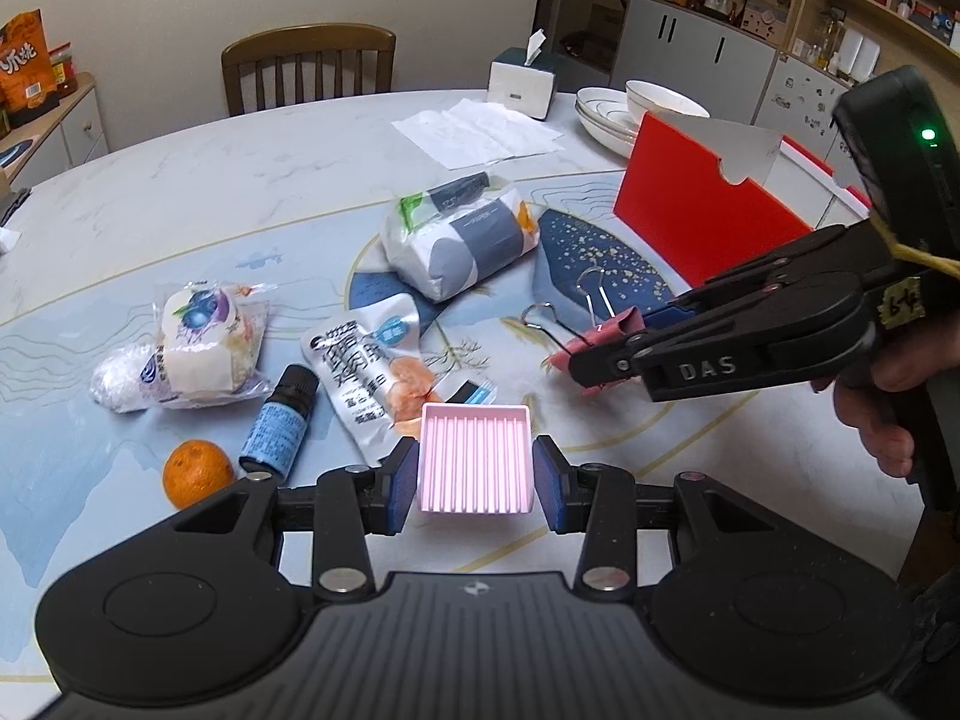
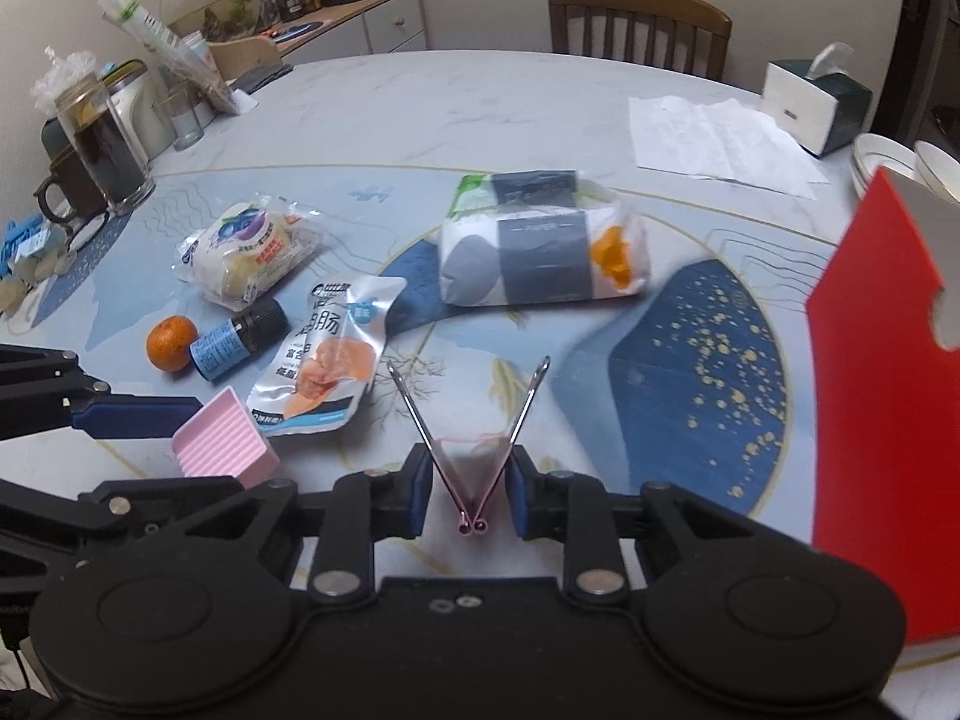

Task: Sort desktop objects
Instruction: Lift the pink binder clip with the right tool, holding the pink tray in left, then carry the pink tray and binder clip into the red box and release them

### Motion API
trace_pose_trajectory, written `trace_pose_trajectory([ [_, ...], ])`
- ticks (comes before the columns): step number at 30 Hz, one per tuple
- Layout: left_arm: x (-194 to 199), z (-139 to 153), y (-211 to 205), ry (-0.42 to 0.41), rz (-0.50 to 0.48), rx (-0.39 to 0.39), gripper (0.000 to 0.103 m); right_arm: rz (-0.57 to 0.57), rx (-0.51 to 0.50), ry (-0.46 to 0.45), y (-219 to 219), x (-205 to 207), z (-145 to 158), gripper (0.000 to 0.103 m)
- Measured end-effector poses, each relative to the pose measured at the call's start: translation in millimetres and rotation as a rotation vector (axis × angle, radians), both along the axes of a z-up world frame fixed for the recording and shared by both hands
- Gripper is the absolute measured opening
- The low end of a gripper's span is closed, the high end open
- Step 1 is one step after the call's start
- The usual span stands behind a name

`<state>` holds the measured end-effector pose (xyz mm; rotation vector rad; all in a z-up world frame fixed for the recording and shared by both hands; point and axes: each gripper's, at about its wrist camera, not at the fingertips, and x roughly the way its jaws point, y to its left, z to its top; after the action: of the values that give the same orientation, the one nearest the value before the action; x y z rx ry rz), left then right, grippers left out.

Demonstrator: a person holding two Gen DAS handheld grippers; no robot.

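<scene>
My left gripper (image 1: 475, 477) is shut on a pink ribbed tray (image 1: 477, 459) and holds it just above the table; the tray also shows in the right wrist view (image 2: 225, 441). My right gripper (image 2: 468, 483) is shut on a pink binder clip (image 2: 471, 468) with its wire handles spread upward; it shows in the left wrist view (image 1: 600, 348) too. On the mat lie an orange (image 1: 198, 473), a small blue-labelled bottle (image 1: 279, 426), a silver snack pouch (image 1: 369, 372), a wrapped bun (image 1: 201, 348) and a tissue pack (image 1: 459, 234).
A red box (image 1: 708, 210) stands at the right. Stacked bowls (image 1: 624, 108), a tissue box (image 1: 522, 81) and a paper sheet (image 1: 480, 132) are at the back. Jars and a mug (image 2: 90, 150) stand at the table's far left. A chair (image 1: 309, 66) is behind.
</scene>
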<state>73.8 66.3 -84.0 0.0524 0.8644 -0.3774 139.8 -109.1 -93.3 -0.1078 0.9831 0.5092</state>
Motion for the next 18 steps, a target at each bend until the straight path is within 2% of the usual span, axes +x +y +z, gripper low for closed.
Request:
trace_pose_trajectory([
  [18, 3, 49, -62, -0.09, -0.046, -0.018, 0.039, -0.033, 0.119, -0.098, -84, -24, 79, 0.025],
])
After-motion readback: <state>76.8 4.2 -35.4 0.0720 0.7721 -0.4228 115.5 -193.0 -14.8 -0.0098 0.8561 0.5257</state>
